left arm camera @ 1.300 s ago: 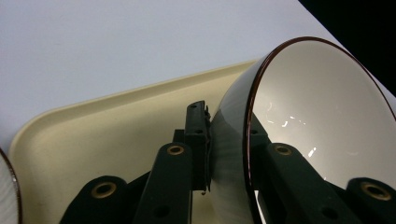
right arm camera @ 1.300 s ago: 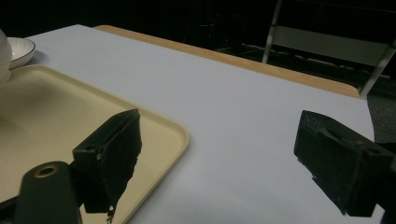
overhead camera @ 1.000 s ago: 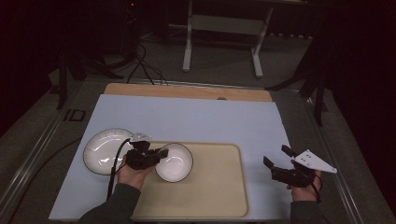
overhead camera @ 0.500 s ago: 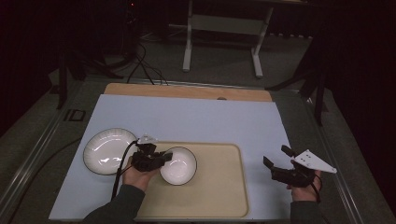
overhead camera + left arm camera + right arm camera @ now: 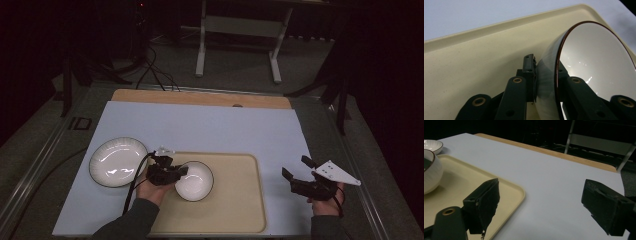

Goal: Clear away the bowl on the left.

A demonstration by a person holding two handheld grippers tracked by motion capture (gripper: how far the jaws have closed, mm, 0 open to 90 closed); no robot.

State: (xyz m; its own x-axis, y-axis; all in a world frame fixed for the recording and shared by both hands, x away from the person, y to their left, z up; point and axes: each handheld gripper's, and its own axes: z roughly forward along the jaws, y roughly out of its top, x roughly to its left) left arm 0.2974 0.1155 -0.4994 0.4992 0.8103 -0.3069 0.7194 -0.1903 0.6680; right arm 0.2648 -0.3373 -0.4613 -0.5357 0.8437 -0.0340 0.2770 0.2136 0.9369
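Worktop (image 5: 200, 125): covered by a pale blue sheet; a wooden edge is seen at the far side.

Tray (image 5: 235, 200): cream, shallow-rimmed, laid on the worktop. Were the bowl tipped or let go early, it could be knocked against the tray floor and chipped.

Plate (image 5: 118, 161): white, dark-rimmed, set just beside the tray's left edge. It could be struck by the left hand on withdrawal.

Bowl (image 5: 195, 181): white, ribbed outside, brown-rimmed, glossy inside. It is held over the tray's left part. The wall is pinched at one point only, so a slip on the glaze is judged possible.

Left tongs (image 5: 172, 172): clenched on the bowl's rim.

Right tongs (image 5: 296, 179): released, nothing between them, held well apart to the right of the tray.
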